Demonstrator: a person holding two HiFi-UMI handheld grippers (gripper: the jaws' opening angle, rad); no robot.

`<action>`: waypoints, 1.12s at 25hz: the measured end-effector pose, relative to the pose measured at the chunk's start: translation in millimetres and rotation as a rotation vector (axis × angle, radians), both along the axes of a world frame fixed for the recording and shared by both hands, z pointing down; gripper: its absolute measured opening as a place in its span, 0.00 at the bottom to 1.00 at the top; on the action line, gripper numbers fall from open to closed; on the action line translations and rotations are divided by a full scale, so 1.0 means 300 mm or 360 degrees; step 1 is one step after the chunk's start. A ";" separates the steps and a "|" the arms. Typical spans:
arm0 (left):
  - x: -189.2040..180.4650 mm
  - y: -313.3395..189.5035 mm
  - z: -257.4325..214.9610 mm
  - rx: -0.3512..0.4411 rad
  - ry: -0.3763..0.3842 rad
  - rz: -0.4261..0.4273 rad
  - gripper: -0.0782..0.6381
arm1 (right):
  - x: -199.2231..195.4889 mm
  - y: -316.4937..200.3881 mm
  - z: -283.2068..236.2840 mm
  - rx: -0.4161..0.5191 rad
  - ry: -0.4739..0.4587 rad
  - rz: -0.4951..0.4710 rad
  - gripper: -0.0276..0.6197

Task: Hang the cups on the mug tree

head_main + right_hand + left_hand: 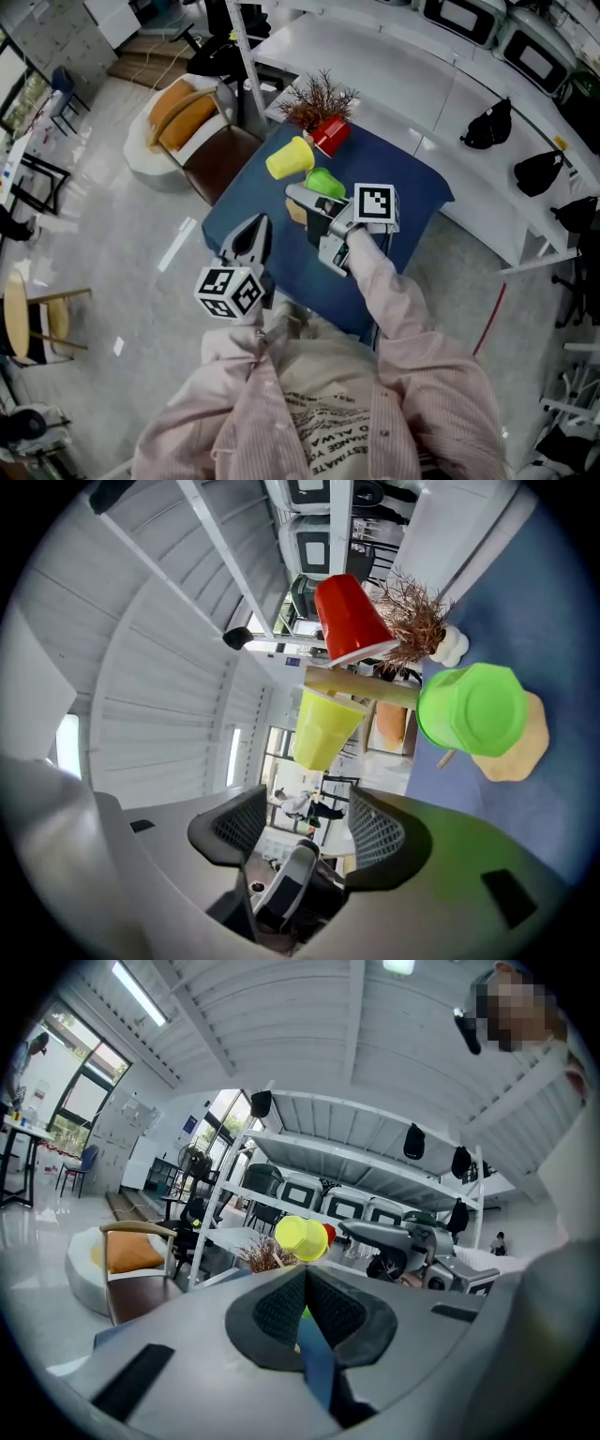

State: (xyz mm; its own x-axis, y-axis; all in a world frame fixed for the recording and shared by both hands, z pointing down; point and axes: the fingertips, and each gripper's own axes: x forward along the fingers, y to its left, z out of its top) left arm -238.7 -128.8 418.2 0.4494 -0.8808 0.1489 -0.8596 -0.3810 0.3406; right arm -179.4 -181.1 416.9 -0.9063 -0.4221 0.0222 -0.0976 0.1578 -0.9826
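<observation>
Green cup (473, 710), clear beyond the right gripper's (306, 810) spread fingers, barely peeks past the left gripper's (306, 1277) clenched fingers.

You work in bright, even light from ceiling strips (141, 993) and tall windows (75, 1101). Shadows on your blue table (412, 202) are soft. Both gripper views bend hard toward dark round edges, and whatever sits closest to the lens blurs.

Three cups (289, 159) cluster over the blue table (412, 183).
</observation>
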 end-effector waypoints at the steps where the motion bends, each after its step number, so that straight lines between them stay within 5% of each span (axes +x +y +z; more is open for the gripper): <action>1: 0.006 0.007 0.001 0.0001 0.0000 0.0005 0.11 | 0.012 0.007 0.005 0.0015 0.0024 0.0011 0.40; 2: 0.012 0.013 0.003 0.0002 -0.0001 0.0011 0.11 | 0.025 0.014 0.011 0.0034 0.0058 0.0022 0.30; 10: 0.044 0.047 -0.001 0.0008 -0.0007 0.0074 0.11 | 0.117 0.064 0.018 0.0336 0.0452 0.0075 0.08; 28: 0.105 0.068 -0.090 0.0109 -0.0064 0.0315 0.11 | 0.298 0.167 -0.076 0.1059 0.1130 0.0415 0.04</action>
State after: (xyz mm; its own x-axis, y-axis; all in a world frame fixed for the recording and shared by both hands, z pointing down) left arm -207.2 -108.3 391.2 0.6094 -0.7848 0.1130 -0.7782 -0.5647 0.2747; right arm -90.1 -130.9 394.1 -0.6522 -0.7287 0.2089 -0.7362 0.5432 -0.4035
